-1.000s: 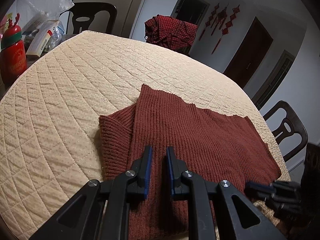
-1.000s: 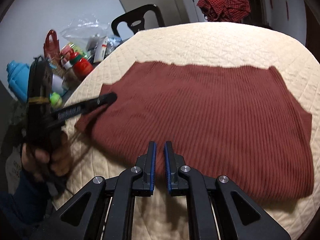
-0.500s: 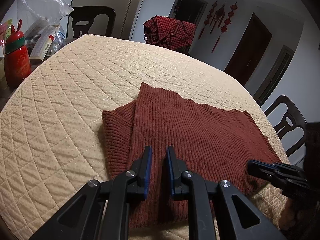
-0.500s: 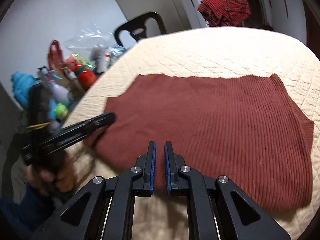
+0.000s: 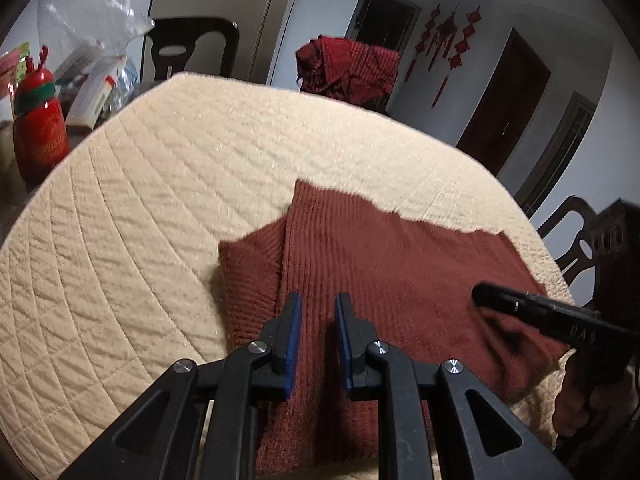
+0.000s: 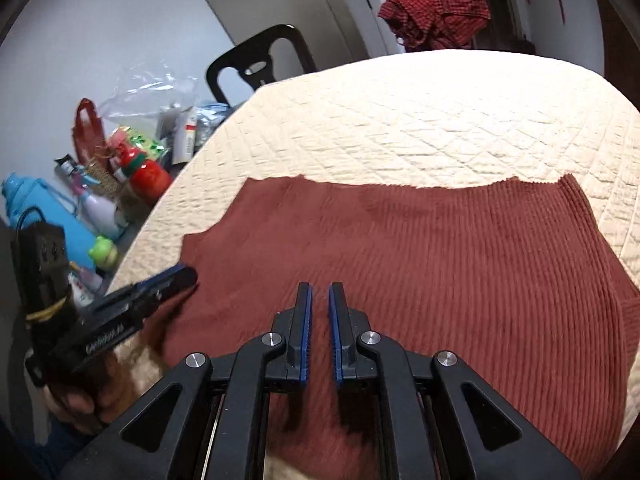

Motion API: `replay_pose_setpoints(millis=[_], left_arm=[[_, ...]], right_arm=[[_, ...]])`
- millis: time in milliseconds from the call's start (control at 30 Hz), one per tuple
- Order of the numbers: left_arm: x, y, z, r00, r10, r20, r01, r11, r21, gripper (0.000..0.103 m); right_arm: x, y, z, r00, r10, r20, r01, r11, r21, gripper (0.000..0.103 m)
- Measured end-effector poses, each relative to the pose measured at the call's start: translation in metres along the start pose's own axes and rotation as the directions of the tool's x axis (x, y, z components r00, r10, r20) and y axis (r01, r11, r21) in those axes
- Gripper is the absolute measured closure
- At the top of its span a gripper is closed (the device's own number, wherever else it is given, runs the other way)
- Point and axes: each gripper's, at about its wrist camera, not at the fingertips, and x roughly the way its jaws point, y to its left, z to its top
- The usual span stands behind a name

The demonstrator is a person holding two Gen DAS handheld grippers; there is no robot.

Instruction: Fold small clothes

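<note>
A rust-red ribbed knit garment (image 5: 384, 280) is spread flat on a round table covered with a cream quilted cloth (image 5: 160, 208); in the left wrist view it fills the lower middle and lower right of the frame, with one side flap folded out toward the left. In the right wrist view the same garment (image 6: 420, 280) covers the centre and right of the frame, its far edge running across the middle. The left gripper (image 5: 318, 320) is seen at the bottom centre of its own view, over the garment's near part, its blue-lined jaws set a narrow gap apart with nothing between them; those jaws have just been opening slightly. In the right wrist view it (image 6: 176, 276) appears at the lower left, at the garment's left edge, held in a hand (image 6: 80, 396). The right gripper (image 6: 320, 312) is shown at the bottom centre of its own view, jaws nearly closed and empty, above the fabric. A red bottle (image 5: 38, 136) stands at the left edge, and a red checked cloth (image 5: 352, 68) is draped at the top centre.
</note>
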Motion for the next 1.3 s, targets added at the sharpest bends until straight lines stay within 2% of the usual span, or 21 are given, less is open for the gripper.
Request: replay_pose_setpoints(millis=[33,67,133,200,333,467,533,600,700,767,867,900,933,967,1100,1200,1300], left_arm=[[0.001,0.000,-0.001,1.000,-0.001,-0.002,0.001,1.000,0.002,0.084],[0.000,0.000,0.000,1.000,-0.001,0.001,0.001,1.000,0.003,0.084],[0.000,-0.001,-0.001,1.000,-0.001,-0.001,0.001,1.000,0.007,0.084],[0.000,-0.001,-0.001,1.000,-0.002,0.000,0.002,1.000,0.006,0.084],[-0.001,-0.001,-0.001,1.000,-0.003,-0.001,0.003,1.000,0.005,0.084],[0.000,-0.002,-0.002,1.000,-0.004,-0.003,0.004,1.000,0.005,0.084],[-0.001,-0.002,-0.002,1.000,-0.005,-0.003,0.005,1.000,0.006,0.083],[-0.001,-0.002,-0.002,1.000,-0.011,-0.002,0.011,1.000,0.002,0.083],[-0.004,-0.002,-0.001,1.000,-0.010,0.000,0.010,1.000,0.006,0.083],[-0.008,0.000,-0.002,1.000,-0.010,0.004,0.010,1.000,0.000,0.083],[-0.014,0.008,-0.001,1.000,-0.005,0.013,0.005,1.000,-0.022,0.082],[-0.017,0.011,-0.001,1.000,0.007,0.020,-0.006,0.999,-0.034,0.075],[-0.019,0.017,0.000,1.000,0.014,0.025,-0.013,0.999,-0.050,0.062],[-0.021,0.023,-0.001,1.000,0.013,0.029,-0.011,0.997,-0.072,0.058],[-0.016,0.039,0.000,1.000,-0.018,0.008,0.019,0.992,-0.123,0.055],[-0.005,0.042,0.004,0.998,-0.059,-0.014,0.057,0.988,-0.142,0.055],[0.008,0.042,0.010,0.995,-0.094,-0.028,0.089,0.985,-0.146,0.053]], right_arm=[[0.009,-0.004,0.000,0.999,-0.015,-0.028,0.015,1.000,0.001,0.095],[0.010,-0.009,0.000,1.000,0.008,-0.023,-0.007,1.000,0.011,0.095],[0.001,-0.013,0.001,1.000,0.025,-0.016,-0.024,0.999,0.042,0.095],[-0.014,-0.014,-0.004,0.999,0.024,0.027,-0.024,0.999,0.028,0.095],[-0.024,-0.024,-0.018,0.999,0.034,0.008,-0.035,0.998,0.060,0.095],[-0.029,-0.014,-0.026,0.999,0.050,0.005,-0.050,0.998,0.040,0.095],[-0.021,-0.009,-0.018,0.999,0.053,0.003,-0.053,0.998,0.030,0.095],[-0.009,-0.010,-0.008,1.000,0.023,-0.009,-0.023,0.999,0.031,0.095],[0.009,-0.020,0.011,1.000,0.021,-0.023,-0.018,0.996,0.092,0.095],[0.015,-0.019,0.024,0.999,-0.041,-0.006,0.041,0.996,0.074,0.095],[0.025,-0.029,0.032,0.998,-0.053,-0.024,0.055,0.992,0.117,0.095],[0.020,-0.028,0.031,0.999,-0.036,-0.007,0.037,0.991,0.125,0.095],[0.012,-0.024,0.027,1.000,-0.014,0.018,0.012,0.994,0.111,0.095],[0.004,-0.018,0.021,0.999,0.012,0.030,-0.014,0.996,0.084,0.095],[-0.012,-0.001,-0.007,0.998,0.069,0.011,-0.069,0.998,0.009,0.095],[-0.011,0.000,-0.022,0.997,0.072,-0.022,-0.072,0.997,-0.004,0.095],[-0.015,-0.004,-0.030,0.997,0.082,-0.015,-0.082,0.997,0.003,0.095]])
